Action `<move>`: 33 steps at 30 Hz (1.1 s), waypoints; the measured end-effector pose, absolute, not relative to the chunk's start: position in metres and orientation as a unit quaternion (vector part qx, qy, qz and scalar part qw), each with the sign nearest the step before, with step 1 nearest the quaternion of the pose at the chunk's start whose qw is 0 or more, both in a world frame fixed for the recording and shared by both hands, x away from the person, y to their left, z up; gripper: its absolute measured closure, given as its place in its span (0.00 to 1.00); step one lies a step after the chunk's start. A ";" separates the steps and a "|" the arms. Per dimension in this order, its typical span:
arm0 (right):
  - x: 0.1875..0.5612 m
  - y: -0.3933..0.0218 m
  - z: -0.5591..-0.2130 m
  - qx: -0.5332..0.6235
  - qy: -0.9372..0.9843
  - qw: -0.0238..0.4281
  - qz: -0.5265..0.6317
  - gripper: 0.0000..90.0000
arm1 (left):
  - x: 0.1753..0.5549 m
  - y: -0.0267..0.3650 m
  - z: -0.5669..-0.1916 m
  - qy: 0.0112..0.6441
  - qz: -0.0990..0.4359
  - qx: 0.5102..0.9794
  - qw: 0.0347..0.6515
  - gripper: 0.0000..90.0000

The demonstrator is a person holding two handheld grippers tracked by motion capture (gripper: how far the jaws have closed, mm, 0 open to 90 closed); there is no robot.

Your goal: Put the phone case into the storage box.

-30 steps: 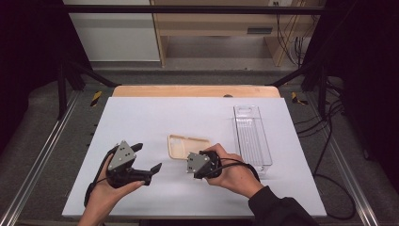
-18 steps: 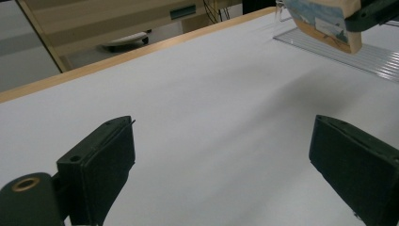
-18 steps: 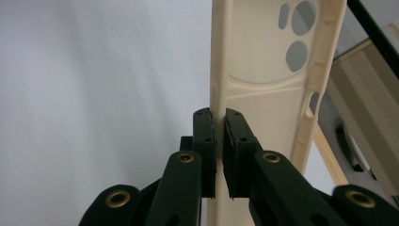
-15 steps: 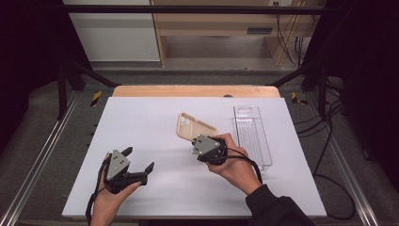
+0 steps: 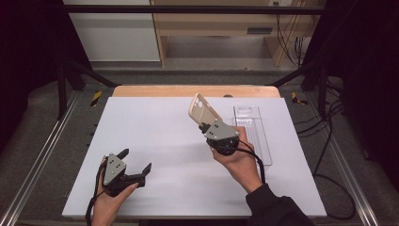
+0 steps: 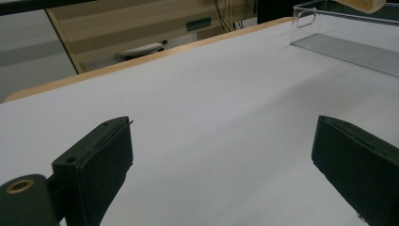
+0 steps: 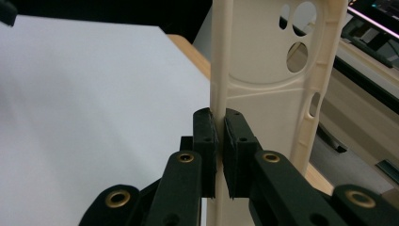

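A cream phone case (image 5: 201, 111) with camera cut-outs is lifted off the white table (image 5: 155, 136), tilted up and away. My right gripper (image 5: 207, 127) is shut on its side edge. In the right gripper view the two pads pinch the rim of the phone case (image 7: 263, 75) where my right gripper (image 7: 220, 141) closes. My left gripper (image 5: 136, 162) rests low near the table's front left, jaws wide open with nothing between them. The left gripper view shows my left gripper (image 6: 221, 160) over bare table.
A clear plastic tray (image 5: 254, 134) lies lengthwise at the table's right, just beyond the right hand; its lid end (image 6: 306, 16) shows in the left gripper view. A wooden strip (image 5: 193, 90) edges the far side. Black cables hang at the right.
The right gripper has lifted the phone case off the table and carried it up and away, tilting it upright. The left hand sank toward the table's front left.
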State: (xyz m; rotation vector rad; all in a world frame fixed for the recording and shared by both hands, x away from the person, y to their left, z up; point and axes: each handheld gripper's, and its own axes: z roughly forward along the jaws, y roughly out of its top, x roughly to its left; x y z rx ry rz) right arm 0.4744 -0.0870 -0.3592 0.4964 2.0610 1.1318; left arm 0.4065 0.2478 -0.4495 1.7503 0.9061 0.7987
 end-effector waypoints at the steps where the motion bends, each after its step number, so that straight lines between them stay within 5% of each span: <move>1: 0.475 -0.089 -0.357 0.198 0.795 0.361 0.445 0.94 | 0.406 0.248 -0.450 0.374 0.328 0.717 0.488 0.06; 33: 0.497 -0.144 -0.328 0.320 0.704 0.352 0.528 0.94 | 0.406 0.252 -0.455 0.375 0.337 0.712 0.488 0.06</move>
